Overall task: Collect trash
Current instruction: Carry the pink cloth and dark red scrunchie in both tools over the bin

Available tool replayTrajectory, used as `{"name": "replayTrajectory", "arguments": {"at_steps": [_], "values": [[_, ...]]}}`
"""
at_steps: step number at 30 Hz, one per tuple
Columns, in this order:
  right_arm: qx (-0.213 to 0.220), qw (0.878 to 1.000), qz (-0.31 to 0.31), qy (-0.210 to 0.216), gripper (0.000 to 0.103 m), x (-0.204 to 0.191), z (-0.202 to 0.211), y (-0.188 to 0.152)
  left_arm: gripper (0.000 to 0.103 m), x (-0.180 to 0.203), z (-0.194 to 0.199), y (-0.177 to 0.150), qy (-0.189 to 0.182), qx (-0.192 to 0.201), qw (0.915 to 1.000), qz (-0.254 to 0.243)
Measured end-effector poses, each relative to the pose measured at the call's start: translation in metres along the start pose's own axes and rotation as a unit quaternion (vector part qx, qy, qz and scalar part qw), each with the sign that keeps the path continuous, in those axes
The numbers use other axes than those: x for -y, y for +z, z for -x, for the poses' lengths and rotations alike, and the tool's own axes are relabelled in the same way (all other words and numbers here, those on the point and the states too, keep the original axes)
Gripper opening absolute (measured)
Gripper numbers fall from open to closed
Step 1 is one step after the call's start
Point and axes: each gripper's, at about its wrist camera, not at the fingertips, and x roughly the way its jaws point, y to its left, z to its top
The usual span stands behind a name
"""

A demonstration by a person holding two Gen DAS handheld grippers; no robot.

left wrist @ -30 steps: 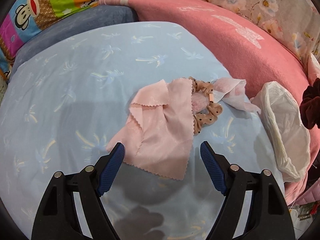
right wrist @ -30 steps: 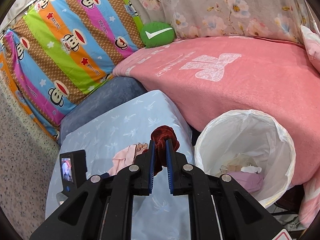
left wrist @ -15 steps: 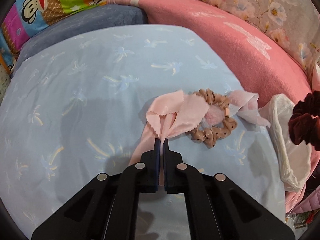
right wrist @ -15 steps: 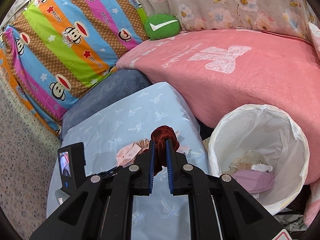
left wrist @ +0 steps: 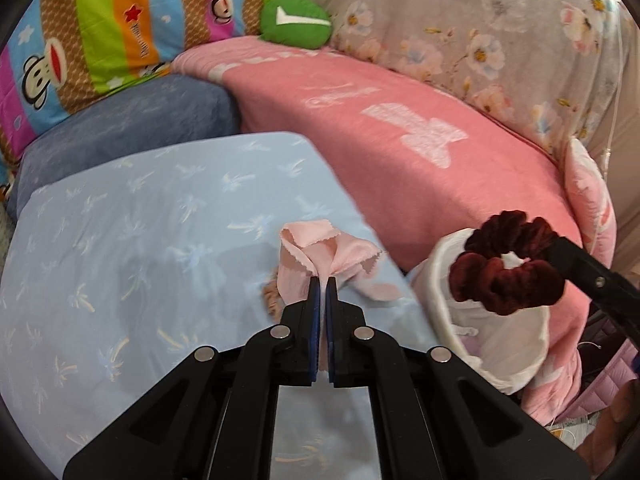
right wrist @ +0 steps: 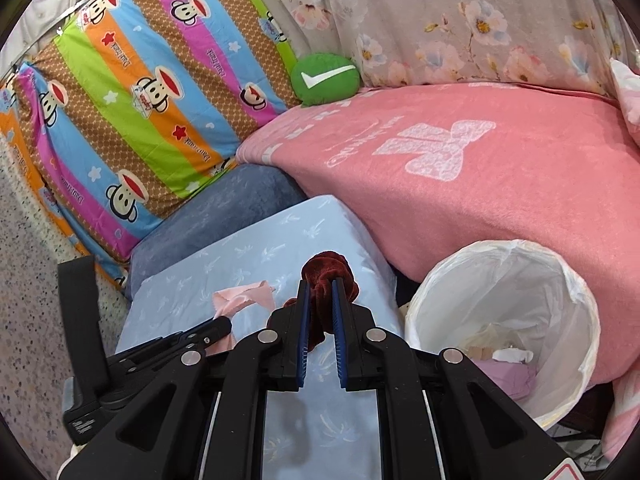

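The left gripper (left wrist: 320,280) is pinched tight on a pale pink square of cloth with pinked edges (left wrist: 320,252), whose folds stand up above the fingertips; whether its lower part touches the light blue palm-print cushion (left wrist: 140,248) cannot be told. At the cloth's 8 o'clock a bit of tan dotted fabric (left wrist: 270,294) shows on the cushion, mostly hidden.

The right gripper (right wrist: 320,284) is clamped on a dark red velvet scrunchie (right wrist: 330,268), which bulges out above the blue-lined fingertips. In the left wrist view the scrunchie (left wrist: 508,268) hangs over the near rim of the white plastic-lined round bin (left wrist: 520,340), with the gripper reaching in from 3 o'clock.

In the right wrist view the bin (right wrist: 580,320) stands at 4 o'clock of the scrunchie, just beside the cushion and against the pink blanket with a white bow print (right wrist: 500,200). Inside lie a lilac soft item (right wrist: 504,376) and some crumpled white scraps (right wrist: 512,354).

A green round pillow with a white tick (right wrist: 325,79) sits at 12 o'clock, beside a striped monkey-print pillow (right wrist: 140,92).
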Motion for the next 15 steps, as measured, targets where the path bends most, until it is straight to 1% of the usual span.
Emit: {"name": "replayTrajectory", "arguments": {"at_steps": [4,9,15], "values": [[0.022,1.000,-0.010,-0.010,0.010,0.016,0.019,0.009,0.003,0.029,0.007,0.007,-0.028,0.009,0.9993,-0.021],[0.044,0.999,-0.020,-0.025,0.010,0.038,0.042,0.018,0.003,0.064,0.012,0.012,-0.053,0.020,0.9970,-0.052],[0.065,0.996,-0.033,-0.044,0.010,0.065,0.064,0.027,0.003,0.103,0.012,0.016,-0.083,0.023,0.9930,-0.082]]}}
